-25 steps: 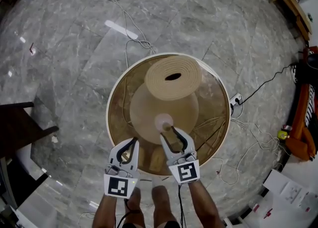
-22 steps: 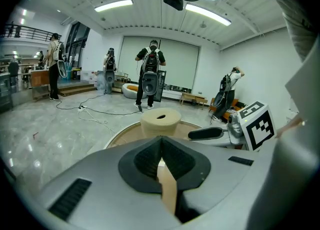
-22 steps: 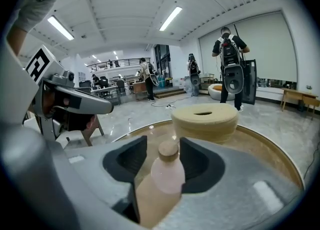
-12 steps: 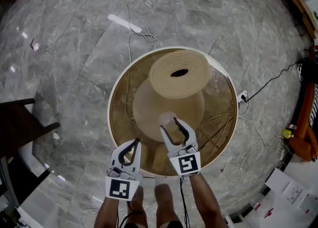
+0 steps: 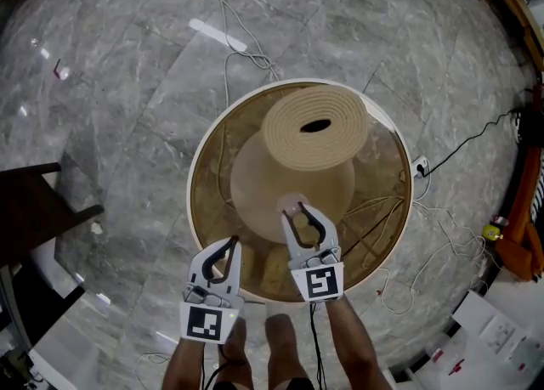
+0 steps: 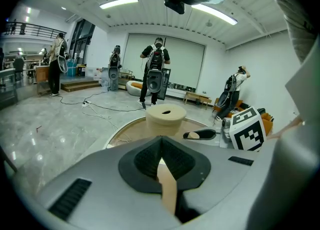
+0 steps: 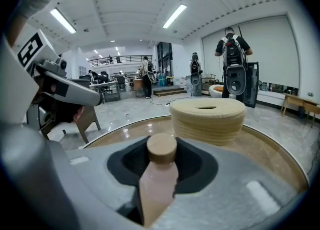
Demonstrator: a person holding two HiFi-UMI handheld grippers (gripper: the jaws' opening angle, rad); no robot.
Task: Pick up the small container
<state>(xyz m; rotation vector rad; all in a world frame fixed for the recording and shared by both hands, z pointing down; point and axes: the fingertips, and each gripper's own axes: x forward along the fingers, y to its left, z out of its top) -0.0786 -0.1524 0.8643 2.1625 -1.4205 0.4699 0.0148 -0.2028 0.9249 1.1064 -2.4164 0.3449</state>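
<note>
The small container point(image 7: 161, 150) is a pale pink bottle with a round tan cap. It stands on the round glass table point(image 5: 197, 210), close to the near side of a tan woven spool point(image 5: 314, 127). My right gripper point(image 5: 297, 217) has just been closing its jaws, and they are shut on the container point(image 5: 293, 206), whose cap shows between the black pads in the right gripper view. My left gripper point(image 5: 224, 251) hovers over the table's near edge, left of the right one, shut with nothing in it. The left gripper view shows its pads point(image 6: 150, 156) meeting.
Cables trail over the marble floor around the table, and a power strip point(image 5: 418, 167) lies to its right. Dark furniture point(image 5: 34, 218) stands at the left. The person's feet point(image 5: 276, 337) are under the near table edge. Several people stand far off in the hall point(image 6: 156, 71).
The right gripper's jaws spread wider around the container, then drew in onto it. Both grippers sank a little toward the table. The left gripper stayed shut.
</note>
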